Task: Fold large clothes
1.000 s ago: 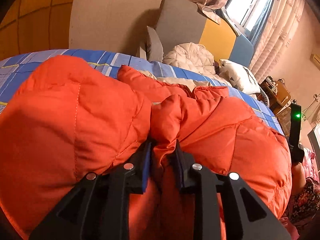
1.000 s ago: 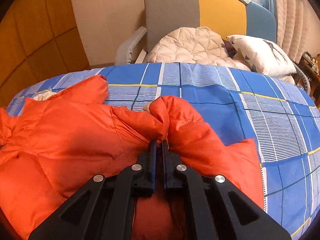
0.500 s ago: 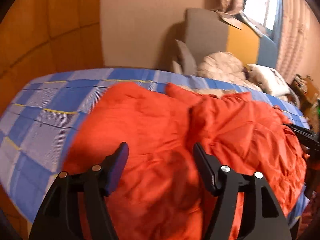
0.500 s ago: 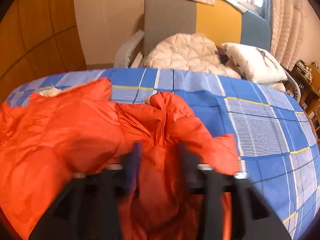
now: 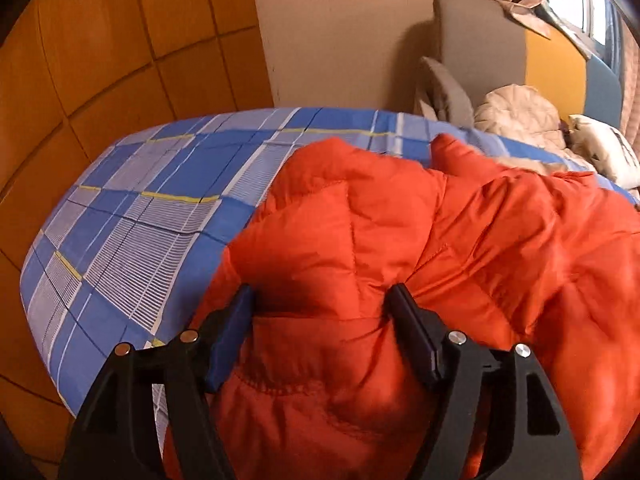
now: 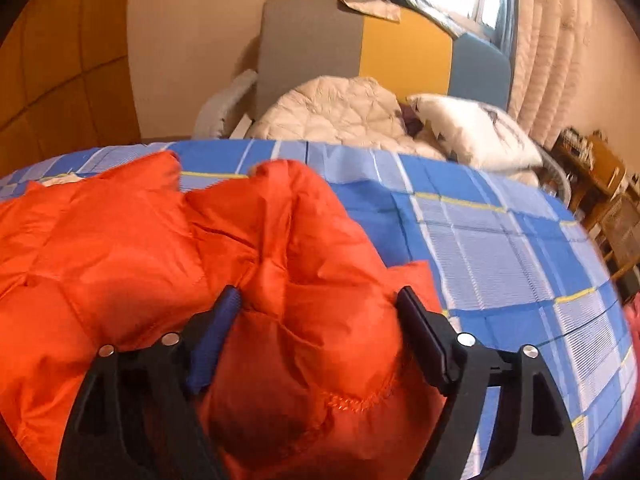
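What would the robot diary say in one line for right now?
left tongs: open over orange jacket | right tongs: open over jacket | jacket: bunched on blue plaid bed | fold: unfinished

The left hand-held gripper (image 5: 322,304) is built of matte black plastic with triangular cut-outs, fastened by round silver screws, and blue pads (image 5: 232,336) are fitted inside. The right hand-held gripper (image 6: 318,306) is built alike.

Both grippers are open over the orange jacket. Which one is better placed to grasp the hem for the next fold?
Probably the right gripper: the stitched hem of the orange jacket lies between its open fingers at the jacket's free edge. The left gripper straddles a puffed panel, its seam lower down.
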Demonstrator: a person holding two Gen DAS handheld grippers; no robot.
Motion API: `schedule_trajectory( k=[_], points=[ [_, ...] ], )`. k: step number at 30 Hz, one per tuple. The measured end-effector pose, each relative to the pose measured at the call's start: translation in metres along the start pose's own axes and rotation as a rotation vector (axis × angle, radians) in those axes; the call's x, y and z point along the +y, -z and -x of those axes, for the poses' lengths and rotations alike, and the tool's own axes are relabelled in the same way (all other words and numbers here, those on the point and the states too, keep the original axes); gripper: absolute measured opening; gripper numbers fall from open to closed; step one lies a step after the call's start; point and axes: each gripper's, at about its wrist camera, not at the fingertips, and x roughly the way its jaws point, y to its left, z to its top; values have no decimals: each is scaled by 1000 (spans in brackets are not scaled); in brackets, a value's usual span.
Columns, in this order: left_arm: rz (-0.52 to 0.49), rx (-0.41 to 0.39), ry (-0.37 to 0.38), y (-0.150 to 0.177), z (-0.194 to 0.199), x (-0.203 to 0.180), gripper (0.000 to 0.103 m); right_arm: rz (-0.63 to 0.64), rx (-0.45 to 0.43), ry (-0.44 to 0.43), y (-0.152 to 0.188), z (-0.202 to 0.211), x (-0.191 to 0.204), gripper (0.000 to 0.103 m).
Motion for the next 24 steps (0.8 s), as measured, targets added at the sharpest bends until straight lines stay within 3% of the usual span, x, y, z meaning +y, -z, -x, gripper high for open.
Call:
schedule_trajectory(
  k=[2,7,12,17,19,24],
  points=[
    [-23,-23,-15,3,-11,1,75,-8,1,-12,1,-6,-1,83],
    [-6,-9,30,6,-22,5,78,-18,-12,-23,4,-11,-2,84],
    [5,-23,46,12,-5,10,77,-7,10,-2,2,-3,-2,85],
    [98,-49,30,30,36,31,88,-22,-10,-40,9,37,-7,85],
    [154,-65,37,40,51,45,88,-3,-37,-94,16,61,-5,85],
    [236,-65,30,71,75,67,88,144,-143,-209,49,129,17,81]
  ],
)
